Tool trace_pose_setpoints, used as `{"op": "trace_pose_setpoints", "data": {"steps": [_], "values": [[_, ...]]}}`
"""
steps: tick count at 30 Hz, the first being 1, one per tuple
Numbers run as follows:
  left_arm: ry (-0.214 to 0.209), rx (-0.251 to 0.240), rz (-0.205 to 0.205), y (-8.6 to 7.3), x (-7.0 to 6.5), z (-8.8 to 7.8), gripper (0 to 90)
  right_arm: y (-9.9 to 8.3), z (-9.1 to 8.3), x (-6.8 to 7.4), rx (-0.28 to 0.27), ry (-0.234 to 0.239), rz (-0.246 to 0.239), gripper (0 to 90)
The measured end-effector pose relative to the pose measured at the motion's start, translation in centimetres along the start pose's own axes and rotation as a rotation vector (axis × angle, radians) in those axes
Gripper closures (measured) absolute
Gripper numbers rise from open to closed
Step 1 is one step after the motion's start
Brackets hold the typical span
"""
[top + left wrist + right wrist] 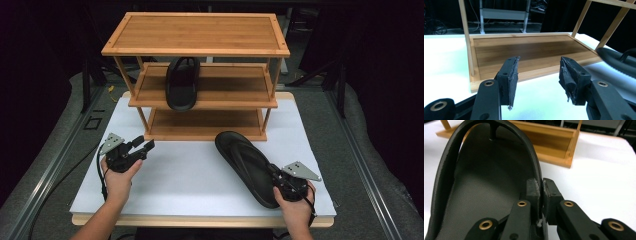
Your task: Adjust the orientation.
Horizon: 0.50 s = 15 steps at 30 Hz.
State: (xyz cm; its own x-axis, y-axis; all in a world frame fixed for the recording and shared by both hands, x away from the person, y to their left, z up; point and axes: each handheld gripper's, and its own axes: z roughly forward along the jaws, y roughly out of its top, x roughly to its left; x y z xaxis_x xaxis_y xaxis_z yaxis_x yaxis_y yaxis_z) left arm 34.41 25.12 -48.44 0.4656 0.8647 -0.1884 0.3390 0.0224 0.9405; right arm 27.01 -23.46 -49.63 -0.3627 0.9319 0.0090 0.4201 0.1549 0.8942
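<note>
From my end I see a white table (190,175) with a three-tier bamboo rack (200,35) standing at its far side. One black flip-flop (181,82) sits on the middle shelf; another flip-flop (245,160) is on the tabletop just in front of the rack.

You have two black sandals: one sandal (182,82) on the rack's middle shelf, another sandal (245,162) near the worktop's (190,175) right edge. One wooden rack (197,35) with three shelves. Two grippers: left gripper (146,145), right gripper (276,175).
</note>
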Motion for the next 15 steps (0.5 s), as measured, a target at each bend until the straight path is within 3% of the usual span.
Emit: {"op": "trace_pose_setpoints", "data": {"steps": [15], "values": [[0.031, -0.007, -0.019, -0.2, 0.6, -0.9, 48.8, 2.5, -2.4, 0.3, -0.145, 0.041, 0.026, 84.2]]}}
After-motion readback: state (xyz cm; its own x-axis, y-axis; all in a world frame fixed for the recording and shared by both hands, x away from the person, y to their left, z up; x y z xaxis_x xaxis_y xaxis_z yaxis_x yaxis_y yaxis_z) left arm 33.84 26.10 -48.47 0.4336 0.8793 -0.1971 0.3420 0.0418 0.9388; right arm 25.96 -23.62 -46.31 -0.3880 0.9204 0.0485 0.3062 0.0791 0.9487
